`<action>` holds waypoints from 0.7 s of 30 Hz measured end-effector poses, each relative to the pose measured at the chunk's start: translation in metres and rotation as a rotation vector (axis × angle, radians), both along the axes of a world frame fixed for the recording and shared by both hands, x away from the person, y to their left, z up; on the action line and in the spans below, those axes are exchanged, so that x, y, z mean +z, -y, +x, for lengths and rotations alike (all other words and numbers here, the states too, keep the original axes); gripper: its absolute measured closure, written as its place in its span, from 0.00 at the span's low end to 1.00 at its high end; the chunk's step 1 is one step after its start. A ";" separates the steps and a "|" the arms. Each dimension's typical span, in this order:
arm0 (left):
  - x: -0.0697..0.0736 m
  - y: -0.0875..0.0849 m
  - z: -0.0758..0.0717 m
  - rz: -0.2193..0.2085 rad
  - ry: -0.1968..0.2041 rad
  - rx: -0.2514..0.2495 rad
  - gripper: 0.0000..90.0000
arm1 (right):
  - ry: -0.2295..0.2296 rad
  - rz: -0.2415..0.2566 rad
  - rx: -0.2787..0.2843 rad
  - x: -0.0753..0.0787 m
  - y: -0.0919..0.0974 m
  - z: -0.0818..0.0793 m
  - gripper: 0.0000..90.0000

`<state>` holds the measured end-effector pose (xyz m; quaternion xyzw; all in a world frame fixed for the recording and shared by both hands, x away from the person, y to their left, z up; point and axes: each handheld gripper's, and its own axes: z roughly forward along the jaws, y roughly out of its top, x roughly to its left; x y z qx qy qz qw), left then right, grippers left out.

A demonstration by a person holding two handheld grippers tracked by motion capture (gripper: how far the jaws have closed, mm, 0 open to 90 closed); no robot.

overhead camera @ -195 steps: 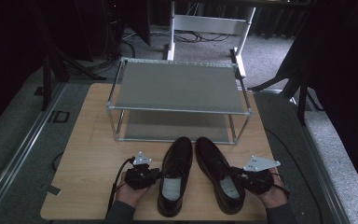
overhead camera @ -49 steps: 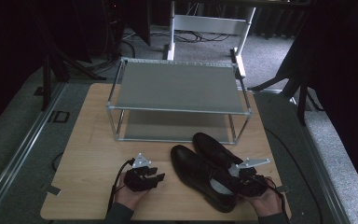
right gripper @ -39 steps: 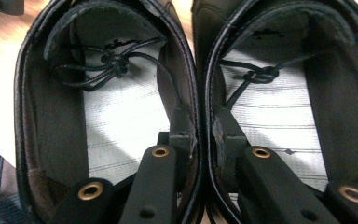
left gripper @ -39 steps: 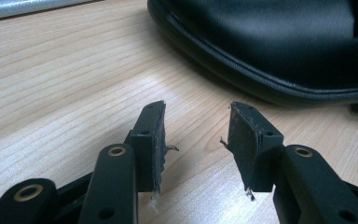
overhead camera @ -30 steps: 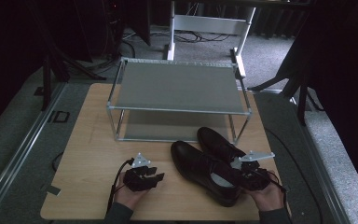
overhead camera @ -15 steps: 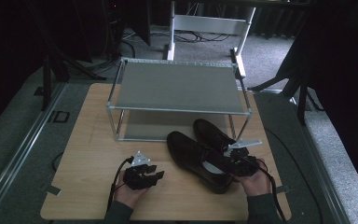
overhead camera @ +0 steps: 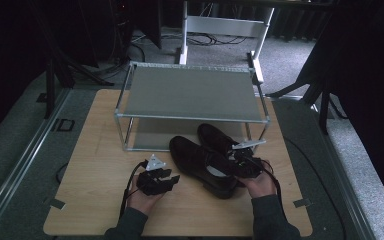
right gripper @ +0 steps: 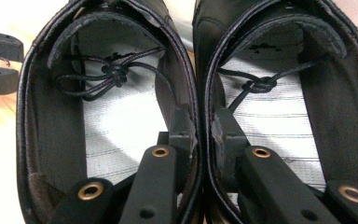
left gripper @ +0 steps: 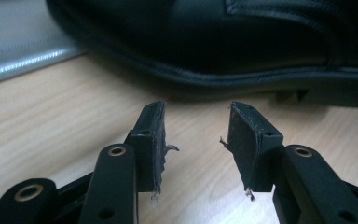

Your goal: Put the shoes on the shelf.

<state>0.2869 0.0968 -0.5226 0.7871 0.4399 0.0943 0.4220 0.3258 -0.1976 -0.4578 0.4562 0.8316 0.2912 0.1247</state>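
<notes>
Pinching the two adjoining inner walls of the pair of black shoes [overhead camera: 207, 156], the right gripper [overhead camera: 240, 162] has one of its fingers [right gripper: 179, 135] inside each shoe, clenched on both walls together. The right hand [overhead camera: 259, 182] reaches forward from the desk's [overhead camera: 90, 165] near edge, wrist low. The shoes lie side by side on the desk, toes angled toward the metal shelf rack [overhead camera: 192, 95]. Resting low on the desk just left of the shoes, the left gripper [left gripper: 196, 135] has its fingers released, nothing between them.
</notes>
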 end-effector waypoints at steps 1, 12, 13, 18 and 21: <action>0.001 0.002 0.001 -0.003 0.001 0.000 0.63 | 0.002 -0.002 0.001 0.000 -0.002 0.002 0.89; 0.006 0.018 0.006 -0.014 0.012 0.015 0.70 | 0.004 0.008 -0.005 -0.001 -0.016 0.014 0.89; 0.006 0.020 0.007 -0.008 0.010 0.020 0.72 | 0.005 0.008 -0.006 -0.001 -0.017 0.015 0.89; 0.006 0.029 0.015 0.010 0.003 0.066 0.84 | 0.009 0.011 -0.006 -0.002 -0.023 0.019 0.89; 0.007 0.033 0.019 0.025 -0.001 0.091 0.89 | 0.013 0.018 -0.010 -0.003 -0.027 0.020 0.89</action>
